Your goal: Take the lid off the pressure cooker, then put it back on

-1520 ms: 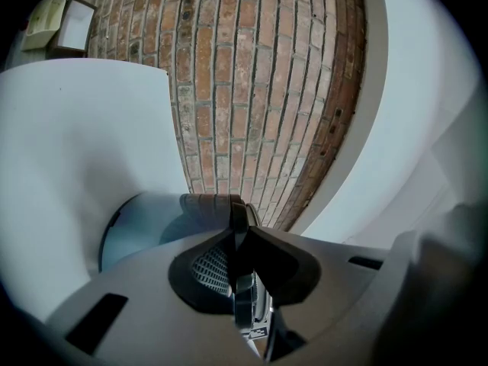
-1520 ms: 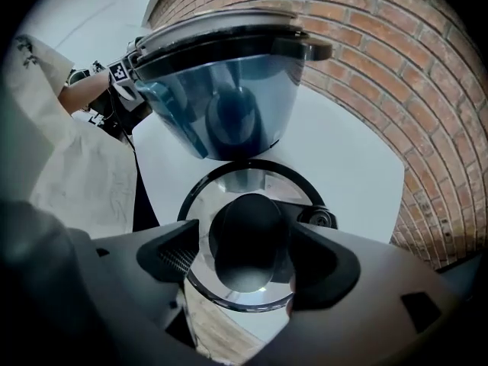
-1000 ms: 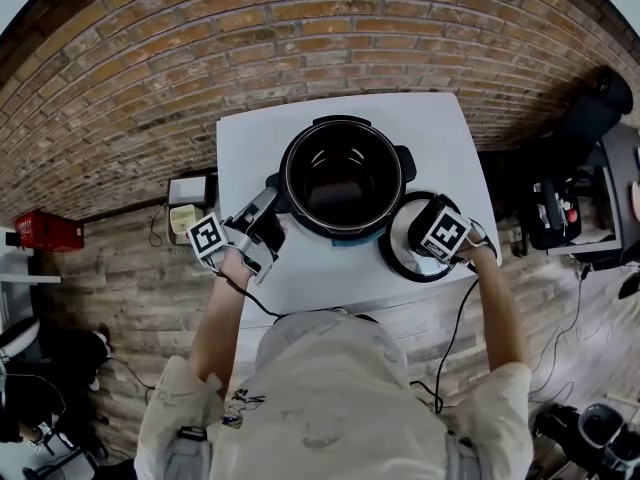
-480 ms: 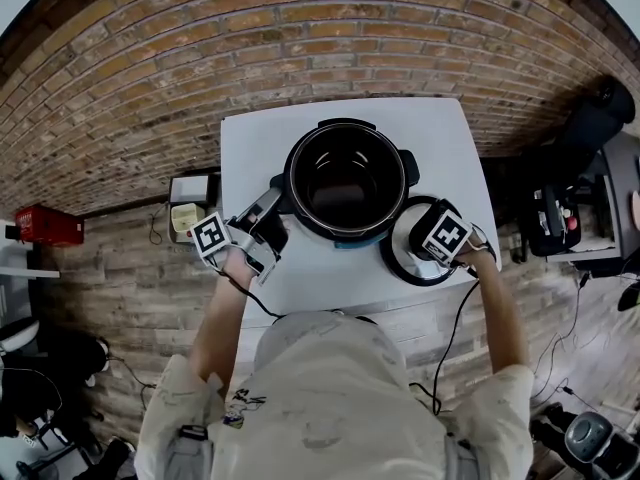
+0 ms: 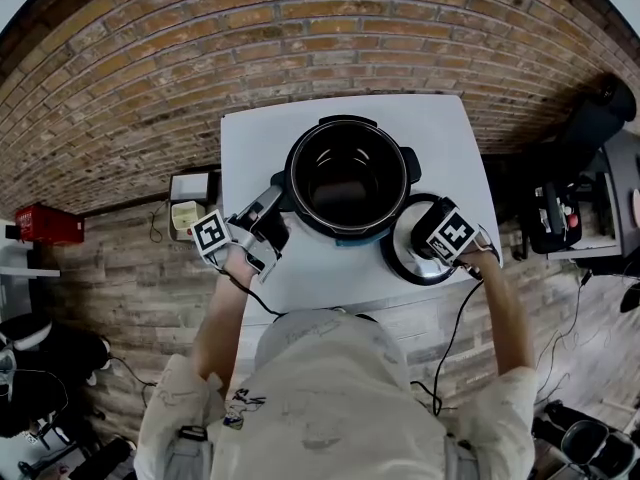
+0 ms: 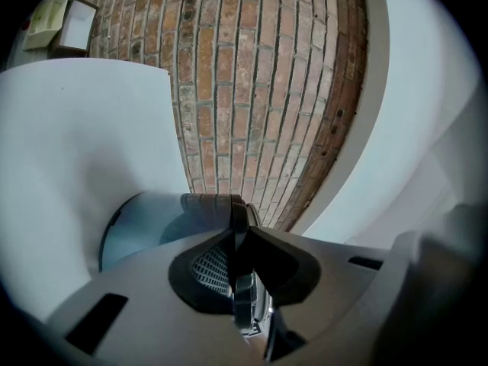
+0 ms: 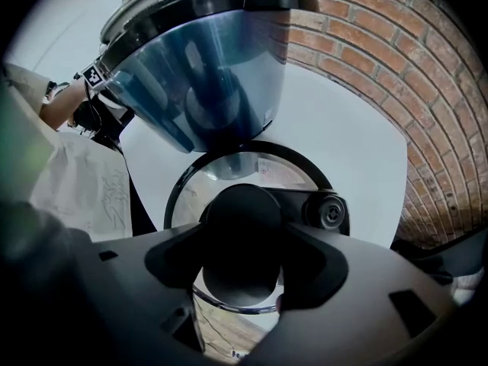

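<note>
The pressure cooker [image 5: 292, 183] stands open in the middle of the white table, its dark pot empty. Its glass lid [image 5: 403, 245] lies flat on the table just right of it. My right gripper [image 5: 441, 236] points down over the lid. In the right gripper view its jaws have just been closing and now sit against both sides of the lid's black knob [image 7: 240, 235]. My left gripper [image 5: 268, 208] lies level at the cooker's left side, shut on the thin black side handle [image 6: 229, 208], with the blue-grey cooker wall [image 6: 137, 227] right behind.
The lid lies near the front right corner of the white table [image 5: 440, 138]. The lid's steam valve [image 7: 332, 210] sits beside the knob. A grey box [image 5: 187, 190] and a red crate [image 5: 45, 230] are on the floor at left; dark equipment [image 5: 560, 208] stands at right.
The right gripper's marker cube has rolled slightly over the lid. The cooker, the lid and the left gripper have stayed where they were.
</note>
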### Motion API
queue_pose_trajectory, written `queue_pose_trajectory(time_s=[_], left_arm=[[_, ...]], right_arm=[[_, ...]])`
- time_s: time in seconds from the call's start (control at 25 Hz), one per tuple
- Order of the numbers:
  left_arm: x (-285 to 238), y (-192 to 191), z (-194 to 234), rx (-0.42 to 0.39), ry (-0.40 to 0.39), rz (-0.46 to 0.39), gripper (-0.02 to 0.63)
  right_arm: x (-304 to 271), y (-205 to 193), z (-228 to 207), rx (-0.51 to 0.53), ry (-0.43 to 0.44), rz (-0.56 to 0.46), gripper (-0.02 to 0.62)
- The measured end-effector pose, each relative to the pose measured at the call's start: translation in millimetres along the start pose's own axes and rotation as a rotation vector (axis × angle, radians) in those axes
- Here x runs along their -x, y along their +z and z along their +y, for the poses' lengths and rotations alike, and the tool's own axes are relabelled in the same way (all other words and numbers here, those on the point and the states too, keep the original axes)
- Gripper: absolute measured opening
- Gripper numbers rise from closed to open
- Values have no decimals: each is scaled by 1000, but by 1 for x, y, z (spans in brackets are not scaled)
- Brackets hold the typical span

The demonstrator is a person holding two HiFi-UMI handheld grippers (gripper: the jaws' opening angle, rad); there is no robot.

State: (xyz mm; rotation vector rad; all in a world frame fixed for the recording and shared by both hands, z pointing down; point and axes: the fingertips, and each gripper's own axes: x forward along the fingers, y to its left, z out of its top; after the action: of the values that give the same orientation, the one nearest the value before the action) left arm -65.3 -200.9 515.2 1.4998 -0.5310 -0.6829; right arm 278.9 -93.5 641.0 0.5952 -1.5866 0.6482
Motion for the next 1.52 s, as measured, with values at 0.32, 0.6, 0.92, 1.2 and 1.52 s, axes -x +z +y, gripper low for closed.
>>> queue_pose_trajectory(time_s=[0.32,0.6,0.92,1.2,1.52], left_arm=[[0,-1,0,1,-9,5,66],[0,0,1,2,-12,6,66],[-1,0,0,2,-14,7,66],[-1,0,1,0,-12,7,66],[0,0,1,-3,-18,2,66]], right_arm=[[54,-4,-11,-12,-59,5,298],[114,0,-23,-19,-97,10,298],[163,4,-27,8,-119,29,298],[205,16,-22,21,-98,-13,298],[238,71,5,116,-48,-89,298]])
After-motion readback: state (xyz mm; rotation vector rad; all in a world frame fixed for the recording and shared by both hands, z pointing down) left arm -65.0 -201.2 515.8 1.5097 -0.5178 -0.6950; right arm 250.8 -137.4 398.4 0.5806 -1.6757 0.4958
